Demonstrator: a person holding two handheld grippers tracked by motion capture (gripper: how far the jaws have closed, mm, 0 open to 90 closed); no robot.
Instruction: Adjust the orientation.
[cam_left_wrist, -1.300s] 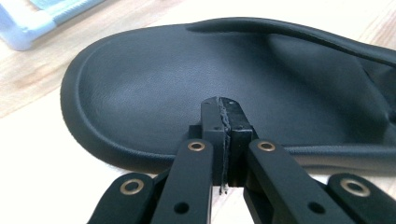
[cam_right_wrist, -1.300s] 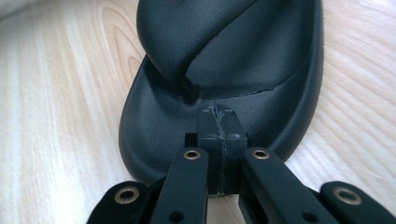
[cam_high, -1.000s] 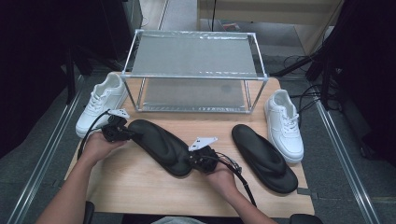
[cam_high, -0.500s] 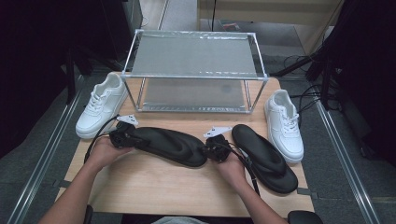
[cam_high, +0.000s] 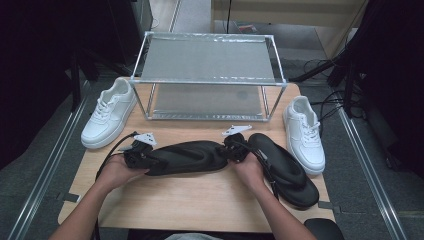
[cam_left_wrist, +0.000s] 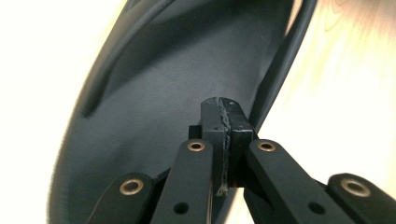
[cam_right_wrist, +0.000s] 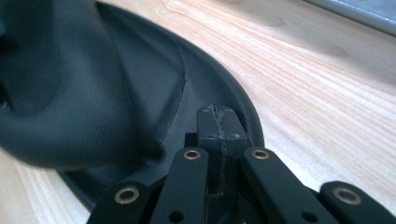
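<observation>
Left gripper (cam_high: 139, 154) clamped shut on one end of the black slipper (cam_high: 185, 156), white sneaker (cam_high: 107, 120) just beyond and to its left. Slipper stretched level between the two grippers, just above the wooden table (cam_high: 200, 200), in front of the wire rack (cam_high: 207, 80). Right gripper (cam_high: 234, 149) pinched shut on the slipper's other end, with a second black slipper (cam_high: 285, 167) just to its right and another white sneaker (cam_high: 304, 132) beyond that.
</observation>
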